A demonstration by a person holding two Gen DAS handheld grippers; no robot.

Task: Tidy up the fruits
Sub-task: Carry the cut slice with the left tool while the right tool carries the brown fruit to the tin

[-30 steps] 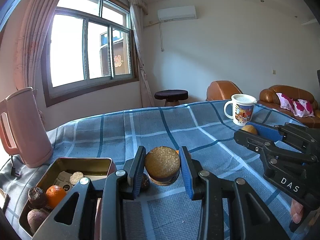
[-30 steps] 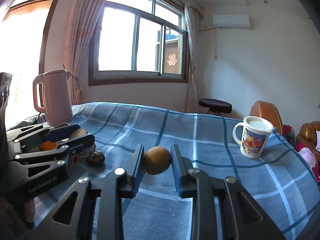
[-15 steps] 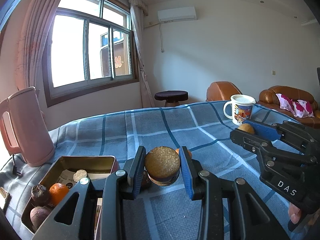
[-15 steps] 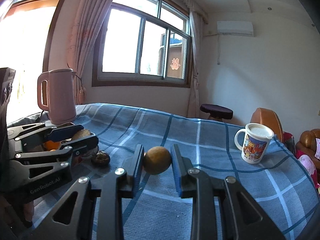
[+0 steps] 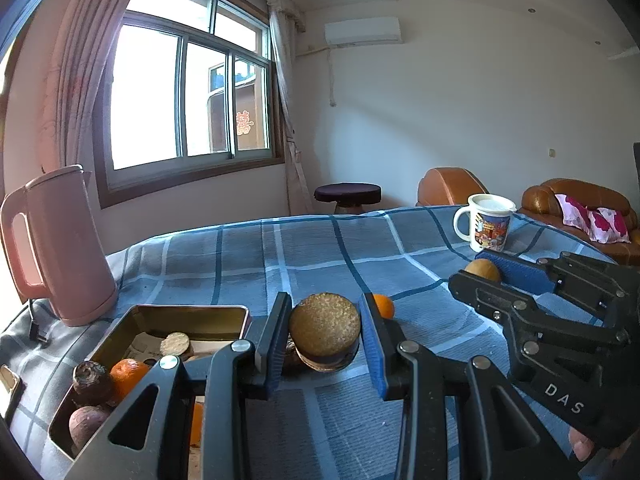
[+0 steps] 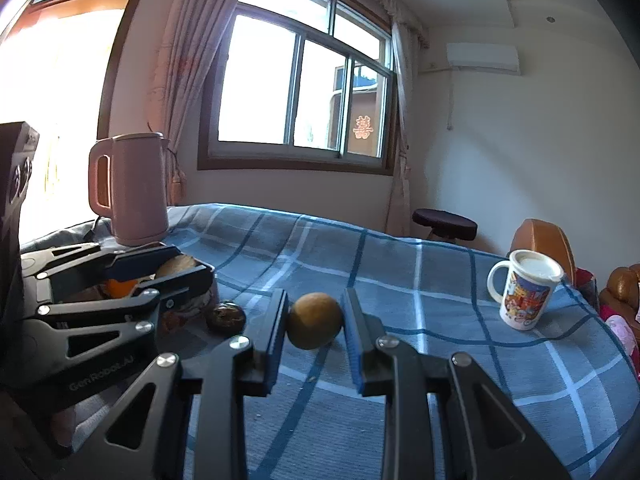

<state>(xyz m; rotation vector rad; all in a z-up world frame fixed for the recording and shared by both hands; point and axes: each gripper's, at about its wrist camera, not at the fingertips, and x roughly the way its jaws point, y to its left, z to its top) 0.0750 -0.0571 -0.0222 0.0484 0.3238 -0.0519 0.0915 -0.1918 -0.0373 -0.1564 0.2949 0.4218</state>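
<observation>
Fruit sorting, partly done: the rectangular gold metal tin (image 5: 192,314) on the blue plaid tablecloth (image 5: 320,256) is already holding an orange tangerine (image 5: 128,372), two dark purple-brown fruits and a cut brown disc. The left gripper (image 5: 325,338) is clamping a round, rough brown-topped fruit piece (image 5: 325,330) just beside the tin; the right gripper (image 6: 315,320) is clamping a smooth round tan fruit (image 6: 315,320) above the cloth. A small orange fruit (image 5: 383,306) and a dark mottled fruit (image 6: 225,316) are lying loose, awaiting collection. Legible markings: "DAS" on the right gripper, "GenRobot.AI" on the left.
</observation>
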